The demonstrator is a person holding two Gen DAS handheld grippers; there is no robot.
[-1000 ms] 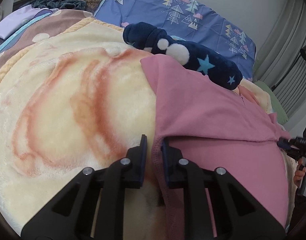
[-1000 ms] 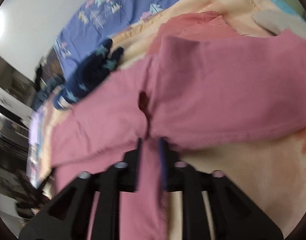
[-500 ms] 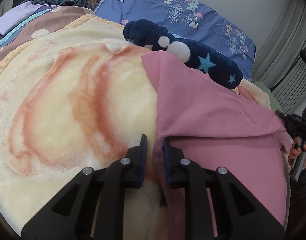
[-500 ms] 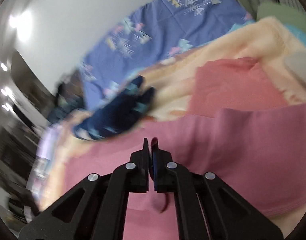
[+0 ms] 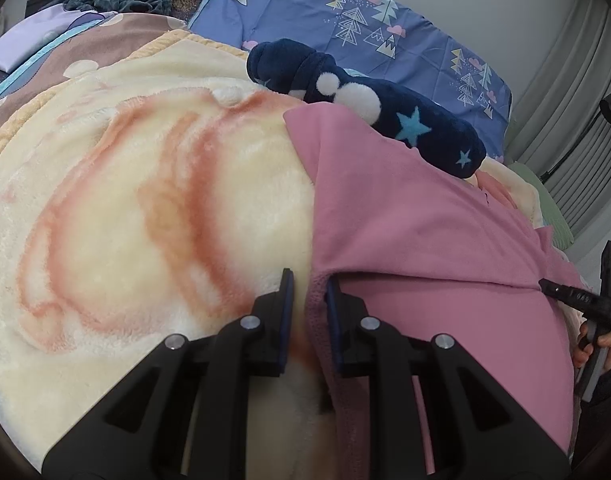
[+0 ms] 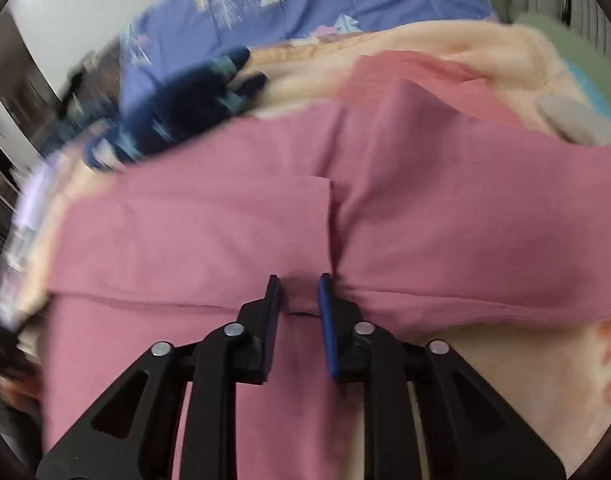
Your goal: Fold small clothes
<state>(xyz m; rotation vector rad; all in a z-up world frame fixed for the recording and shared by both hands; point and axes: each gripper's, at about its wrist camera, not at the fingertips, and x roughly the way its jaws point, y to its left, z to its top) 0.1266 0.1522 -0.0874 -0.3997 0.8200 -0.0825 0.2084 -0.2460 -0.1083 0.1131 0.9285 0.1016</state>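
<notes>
A pink garment (image 5: 425,220) lies on the cream blanket (image 5: 145,200), its upper part folded down into a flap. My left gripper (image 5: 308,284) is shut on the garment's left hem, which runs up between its blue pads. In the right wrist view my right gripper (image 6: 299,288) hovers over the pink garment (image 6: 425,220) at the flap's lower edge. Its jaws are opening, the fabric lies under the gap, and the pads do not press on it. In the left wrist view the right gripper (image 5: 545,286) reaches in at the flap's right corner, held by a hand (image 5: 597,344).
A navy plush piece with stars (image 5: 385,116) lies just behind the pink garment, partly over its top edge. A salmon cloth (image 6: 425,80) sits beyond the garment on the right. Blue tree-print bedding (image 5: 385,28) runs along the back wall.
My right gripper held pinched fabric, rolled and shifted sideways, and now its jaws stand apart above the flap. The flap lies flatter. My left gripper keeps its hold in the same place.
</notes>
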